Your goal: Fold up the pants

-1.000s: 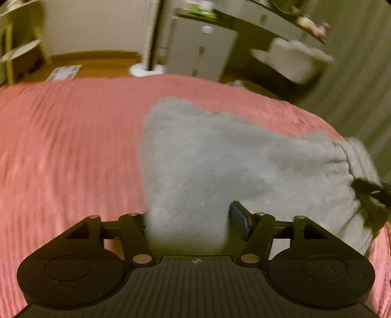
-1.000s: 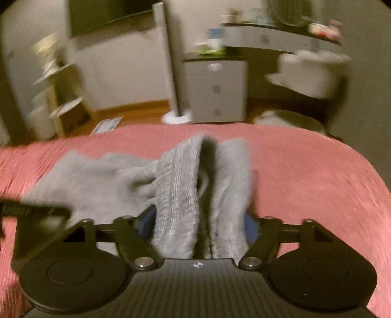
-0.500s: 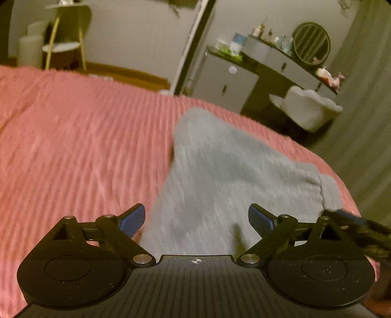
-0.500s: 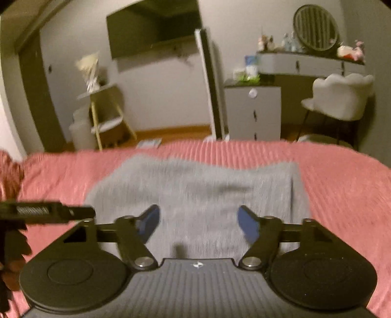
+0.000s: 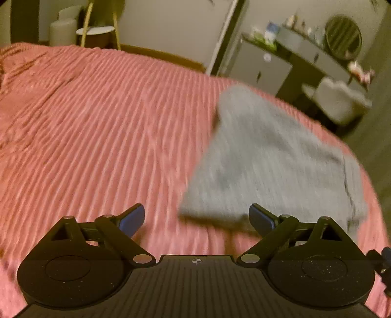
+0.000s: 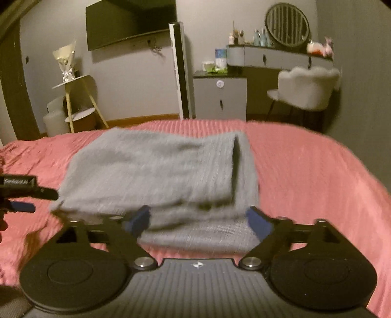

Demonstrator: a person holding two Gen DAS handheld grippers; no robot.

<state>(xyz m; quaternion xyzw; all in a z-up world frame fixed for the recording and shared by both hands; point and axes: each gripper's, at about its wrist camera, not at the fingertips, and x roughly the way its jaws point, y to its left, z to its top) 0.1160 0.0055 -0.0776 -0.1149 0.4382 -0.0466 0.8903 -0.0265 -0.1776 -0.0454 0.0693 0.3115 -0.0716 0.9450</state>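
Note:
The grey pants lie folded in a flat stack on the pink ribbed bedspread, with the folded layers showing along their near edge. My right gripper hovers at that near edge. Its jaws are opening, and the edge of the pants lies between the blue pads without either pad pressing on it. In the left wrist view the pants lie to the right. My left gripper is open over bare bedspread, just short of the pants' near left corner. The left gripper also shows at the left edge of the right wrist view.
Beyond the bed stand a grey dresser, a white padded chair, a tall slim tower unit and a small round side table. A dark screen hangs on the wall. The bed drops off at its far and right edges.
Both grippers have let go of the pants and drawn back toward me. The pants, bunched in the jaws a second ago, now lie flat and folded. The left gripper has swung left.

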